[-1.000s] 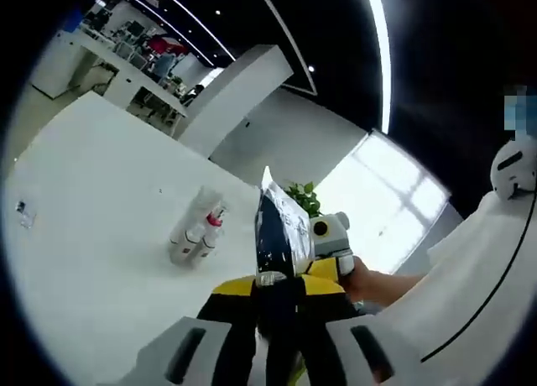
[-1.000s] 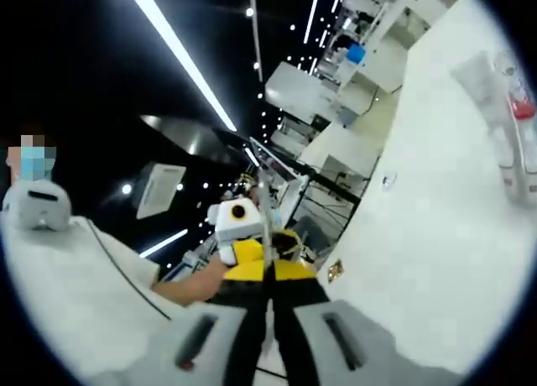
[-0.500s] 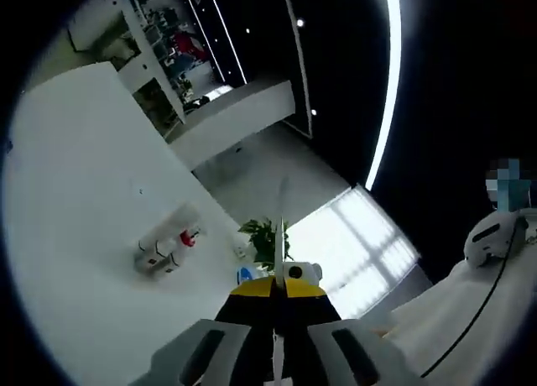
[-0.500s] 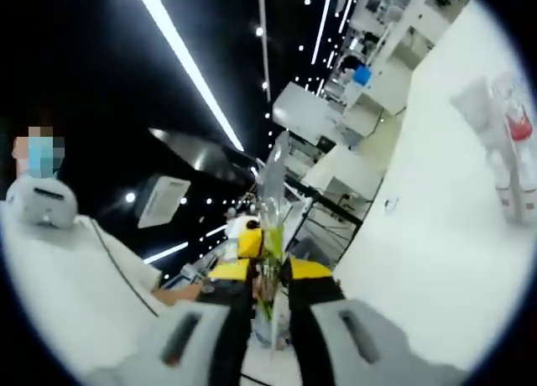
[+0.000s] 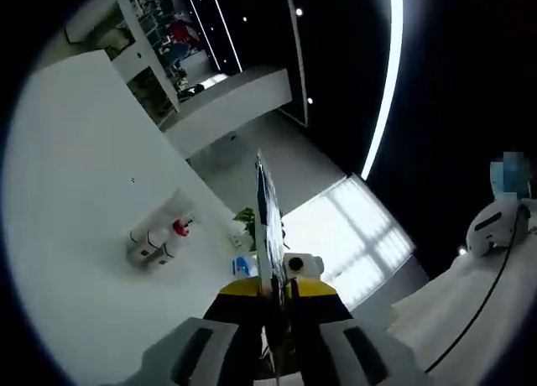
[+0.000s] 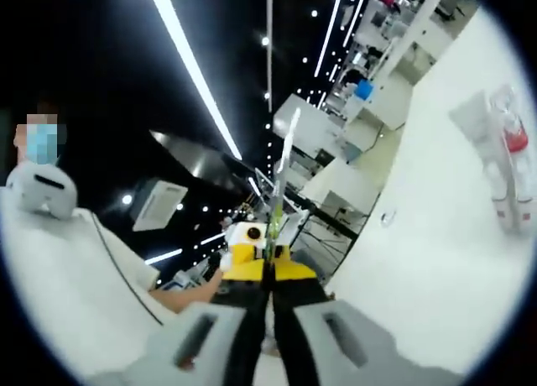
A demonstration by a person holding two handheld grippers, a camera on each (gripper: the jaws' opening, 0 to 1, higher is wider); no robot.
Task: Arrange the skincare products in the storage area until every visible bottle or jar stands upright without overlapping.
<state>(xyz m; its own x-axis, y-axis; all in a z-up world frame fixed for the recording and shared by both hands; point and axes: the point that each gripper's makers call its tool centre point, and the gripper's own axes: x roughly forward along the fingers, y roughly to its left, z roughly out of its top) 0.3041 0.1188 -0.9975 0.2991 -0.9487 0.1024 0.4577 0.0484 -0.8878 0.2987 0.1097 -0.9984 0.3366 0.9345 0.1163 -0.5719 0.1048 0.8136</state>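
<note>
A cluster of skincare bottles (image 5: 155,239), white with one red cap, stands on the white table (image 5: 67,193). In the right gripper view the bottles (image 6: 503,164) sit at the far right on the table (image 6: 428,260). A thin, shiny flat packet (image 5: 267,218) rises edge-on from my left gripper (image 5: 270,292), whose jaws are shut on its near end. My right gripper (image 5: 294,267) faces it, holding the far end. From the other side the packet (image 6: 284,176) stands up out of my right gripper (image 6: 268,264), with the left gripper (image 6: 250,235) just beyond. Both grippers are held well off the bottles.
A person in white sleeves (image 5: 470,319) stands close behind the grippers, also on the left (image 6: 67,277). A green plant (image 5: 246,218) and a small blue object (image 5: 243,267) lie past the table's edge. Desks and shelves (image 6: 377,75) fill the background.
The packet, seen broadside a second ago in the left gripper view, now shows edge-on in both views. Both cameras have rolled and shifted; the bottles have not moved on the table.
</note>
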